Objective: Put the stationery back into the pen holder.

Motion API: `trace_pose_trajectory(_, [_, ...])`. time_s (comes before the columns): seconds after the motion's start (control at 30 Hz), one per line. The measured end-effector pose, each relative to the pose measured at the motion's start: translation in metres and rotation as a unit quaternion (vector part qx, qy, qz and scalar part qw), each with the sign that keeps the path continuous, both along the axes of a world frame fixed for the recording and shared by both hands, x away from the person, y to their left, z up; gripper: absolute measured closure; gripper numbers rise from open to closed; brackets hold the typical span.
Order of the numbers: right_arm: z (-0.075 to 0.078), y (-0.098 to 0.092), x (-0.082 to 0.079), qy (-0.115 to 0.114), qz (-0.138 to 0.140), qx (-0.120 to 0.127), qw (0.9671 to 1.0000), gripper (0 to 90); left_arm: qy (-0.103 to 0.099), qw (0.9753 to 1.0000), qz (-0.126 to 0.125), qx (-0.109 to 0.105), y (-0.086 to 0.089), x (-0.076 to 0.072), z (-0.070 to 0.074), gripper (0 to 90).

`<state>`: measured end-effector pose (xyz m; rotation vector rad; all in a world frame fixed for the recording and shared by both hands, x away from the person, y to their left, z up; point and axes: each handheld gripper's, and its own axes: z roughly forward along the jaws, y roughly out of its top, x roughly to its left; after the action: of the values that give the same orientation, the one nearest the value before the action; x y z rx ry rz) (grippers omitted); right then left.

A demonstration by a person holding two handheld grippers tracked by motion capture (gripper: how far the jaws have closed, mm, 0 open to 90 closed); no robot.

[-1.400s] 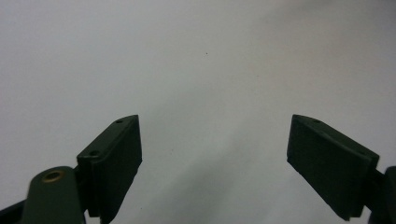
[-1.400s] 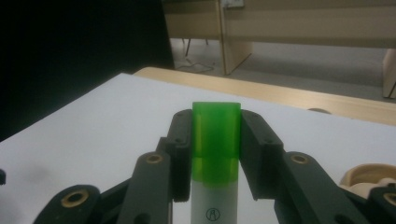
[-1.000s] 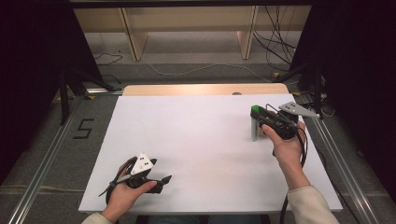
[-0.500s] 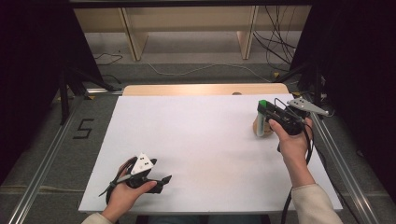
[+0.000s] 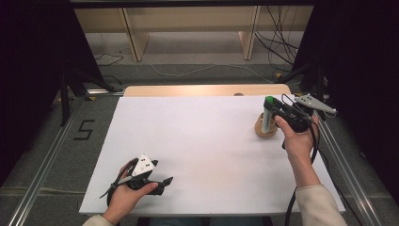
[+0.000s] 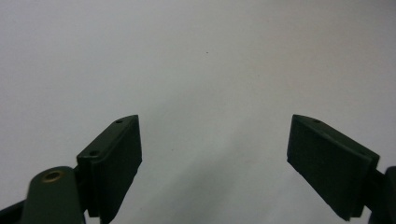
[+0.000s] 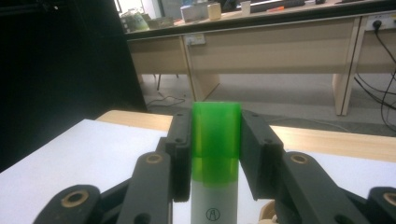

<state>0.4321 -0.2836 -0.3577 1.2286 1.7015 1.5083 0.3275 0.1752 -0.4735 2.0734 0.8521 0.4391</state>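
My right gripper (image 5: 269, 107) (image 7: 215, 140) stands at the right side of the white table sheet (image 5: 211, 141), shut on the green cap of an upright white tube (image 5: 267, 117) (image 7: 215, 140) marked with a circled A. Below the tube sits a round wooden holder (image 5: 261, 130) (image 7: 268, 213); I cannot tell whether the tube's foot touches it. My left gripper (image 5: 164, 184) (image 6: 215, 154) rests low near the front left of the sheet, jaws wide open over bare white surface with nothing between them.
A strip of bare wooden tabletop (image 5: 188, 90) runs along the sheet's far edge. Metal rails (image 5: 42, 174) flank the table on both sides. Desks (image 7: 280, 42) and loose floor cables (image 5: 277, 52) lie beyond the far edge.
My right gripper has moved right and away from me with the green-capped tube, and the wooden holder now shows below it. The left gripper has stayed put.
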Motion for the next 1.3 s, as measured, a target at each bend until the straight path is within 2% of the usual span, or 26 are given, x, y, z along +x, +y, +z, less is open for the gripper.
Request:
trace_pose_trajectory(0.7, [0.003,-0.009,0.01,-0.006,-0.024,-0.003,0.9997,67.0,0.001,1.0,0.0,-0.002,-0.001,0.0,0.0,17.7])
trace_pose_trajectory(1.3, [0.003,-0.027,0.024,-0.008,-0.062,0.0,0.9981,66.9,-0.001,1.0,0.0,0.0,0.0,0.001,-0.001,17.7])
